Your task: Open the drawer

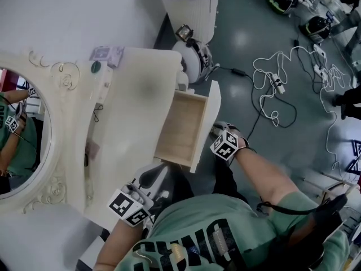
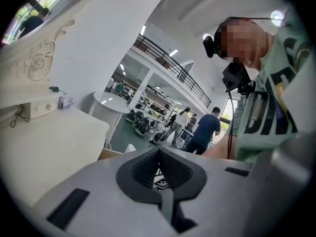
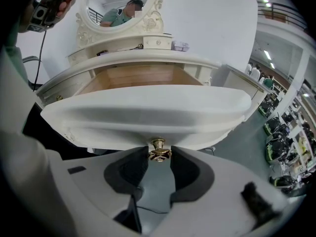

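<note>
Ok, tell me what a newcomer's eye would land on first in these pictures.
The cream drawer with a pale wooden inside stands pulled out of the white dressing table, mid-frame in the head view. In the right gripper view, its small brass knob sits clamped in the jaws of the right gripper. At the left, an ornate oval mirror reflects the person in green.

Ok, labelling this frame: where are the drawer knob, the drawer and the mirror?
drawer knob (image 3: 159, 151): right gripper view, brass head.
drawer (image 1: 180, 130): head view, bare wooden bottom.
mirror (image 1: 35, 151): head view, the glass.
</note>
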### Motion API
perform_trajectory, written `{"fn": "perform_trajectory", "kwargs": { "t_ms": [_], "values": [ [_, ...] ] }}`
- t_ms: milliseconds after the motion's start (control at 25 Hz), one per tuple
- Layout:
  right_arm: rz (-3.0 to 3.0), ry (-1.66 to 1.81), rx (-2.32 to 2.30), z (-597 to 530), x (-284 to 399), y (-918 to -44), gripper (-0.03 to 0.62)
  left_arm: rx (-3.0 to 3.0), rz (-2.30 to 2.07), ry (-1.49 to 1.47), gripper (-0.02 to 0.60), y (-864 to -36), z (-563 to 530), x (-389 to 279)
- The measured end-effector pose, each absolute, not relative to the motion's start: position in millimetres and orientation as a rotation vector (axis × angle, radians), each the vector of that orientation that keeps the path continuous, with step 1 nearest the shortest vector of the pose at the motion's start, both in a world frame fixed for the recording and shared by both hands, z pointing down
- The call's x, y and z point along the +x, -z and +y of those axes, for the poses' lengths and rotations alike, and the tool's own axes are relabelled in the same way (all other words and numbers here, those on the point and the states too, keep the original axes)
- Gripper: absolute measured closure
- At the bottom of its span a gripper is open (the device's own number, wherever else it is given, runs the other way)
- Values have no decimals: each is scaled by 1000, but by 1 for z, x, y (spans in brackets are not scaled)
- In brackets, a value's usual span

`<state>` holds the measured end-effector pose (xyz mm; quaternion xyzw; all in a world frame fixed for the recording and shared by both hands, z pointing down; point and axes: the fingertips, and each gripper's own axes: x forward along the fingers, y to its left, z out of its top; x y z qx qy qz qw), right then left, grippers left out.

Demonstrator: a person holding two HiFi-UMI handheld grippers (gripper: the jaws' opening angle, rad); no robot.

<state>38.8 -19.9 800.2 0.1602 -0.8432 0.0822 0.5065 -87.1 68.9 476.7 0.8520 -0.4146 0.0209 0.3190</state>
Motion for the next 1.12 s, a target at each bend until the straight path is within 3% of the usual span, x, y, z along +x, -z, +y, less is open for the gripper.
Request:
{"fn": "perform_trajectory", "kwargs": {
  "t_ms": [1120],
  "values": [
    [-2061,-224,409,-15,48,-798,450,2248,-1090,-70,572,-474,73,-83]
  ]
}}
